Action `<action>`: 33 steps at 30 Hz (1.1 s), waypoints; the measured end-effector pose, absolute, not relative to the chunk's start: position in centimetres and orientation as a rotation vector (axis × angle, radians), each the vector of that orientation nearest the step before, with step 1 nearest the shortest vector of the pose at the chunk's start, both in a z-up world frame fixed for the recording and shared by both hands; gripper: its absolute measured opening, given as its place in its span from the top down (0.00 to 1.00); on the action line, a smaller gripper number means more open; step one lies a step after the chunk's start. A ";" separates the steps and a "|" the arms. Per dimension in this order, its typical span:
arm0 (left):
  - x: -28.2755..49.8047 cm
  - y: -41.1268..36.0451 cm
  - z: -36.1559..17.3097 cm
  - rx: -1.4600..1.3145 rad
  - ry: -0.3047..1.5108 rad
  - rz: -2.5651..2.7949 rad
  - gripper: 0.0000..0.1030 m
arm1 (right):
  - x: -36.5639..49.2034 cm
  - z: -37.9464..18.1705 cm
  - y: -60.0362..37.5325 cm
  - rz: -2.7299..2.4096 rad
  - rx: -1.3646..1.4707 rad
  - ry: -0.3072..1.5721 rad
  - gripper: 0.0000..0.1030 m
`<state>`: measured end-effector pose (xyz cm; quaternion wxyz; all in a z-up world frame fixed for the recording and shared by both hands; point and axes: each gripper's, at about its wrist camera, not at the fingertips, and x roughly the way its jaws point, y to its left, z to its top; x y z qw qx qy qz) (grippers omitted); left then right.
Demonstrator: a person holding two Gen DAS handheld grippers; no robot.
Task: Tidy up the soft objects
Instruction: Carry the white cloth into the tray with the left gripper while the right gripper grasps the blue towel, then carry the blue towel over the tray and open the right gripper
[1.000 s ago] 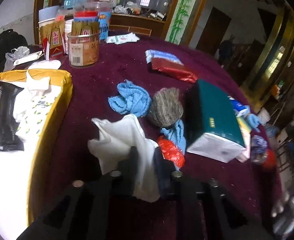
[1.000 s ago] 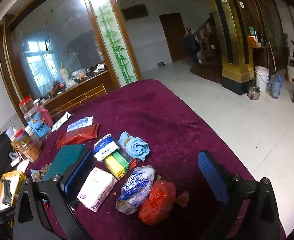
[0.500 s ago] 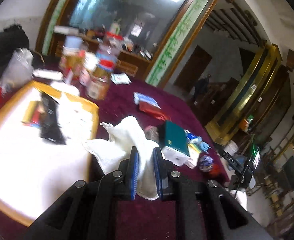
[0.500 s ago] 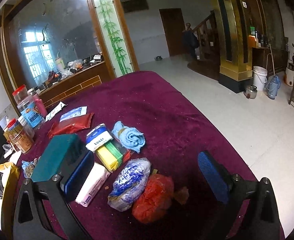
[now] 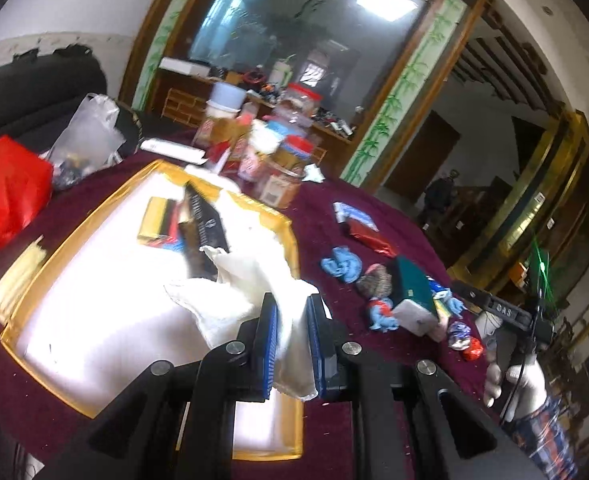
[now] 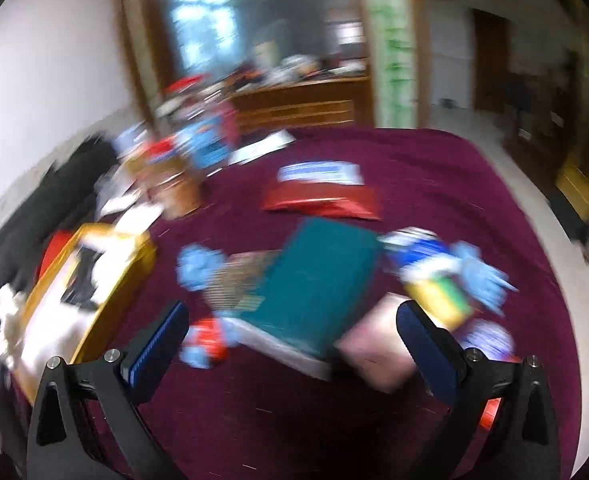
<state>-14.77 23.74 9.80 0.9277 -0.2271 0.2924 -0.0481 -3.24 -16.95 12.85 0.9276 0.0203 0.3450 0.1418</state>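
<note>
White cloth (image 5: 250, 280) hangs pinched between the pads of our left gripper (image 5: 290, 344), and it now sits above the near edge of the gold-rimmed tray (image 5: 74, 216), where a second ago it was still over the maroon tablecloth (image 5: 322, 216) beside the pile. We judge that the carry is nearly done and that letting go over the tray's white floor is the step in hand. Our right gripper (image 6: 290, 336) has swung as well: its view is smeared with motion, its jaws stand wide apart with nothing between them, and it now faces the green box (image 6: 318, 276) and the heap around it, which suggests we are lining up the next pick. Counting what remains out on the table in the left view: one blue cloth (image 5: 342, 264), one brown knitted piece (image 5: 374, 280), one green box, and two flat packets farther back, a red one (image 5: 370, 236) and a blue-and-white one behind it. A smaller blue-and-red bundle (image 5: 380, 314) lies in front of the box; we cannot tell how many pieces it holds. Inside the tray we count one black packet (image 5: 204, 220) and one yellow-and-red item (image 5: 156, 224), plus pale fabric we cannot separate from the glare.
</note>
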 end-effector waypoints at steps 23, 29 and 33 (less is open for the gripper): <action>-11.1 33.0 6.5 -0.565 0.704 0.088 0.40 | 7.5 5.8 1.2 0.356 -0.406 0.982 0.67; -14.3 33.3 7.3 -0.602 0.633 0.073 0.37 | 6.9 10.9 1.9 0.505 -0.204 0.947 0.67; -15.2 33.5 6.9 -0.619 0.632 0.055 0.36 | 5.9 11.5 7.2 0.632 -0.215 0.960 0.67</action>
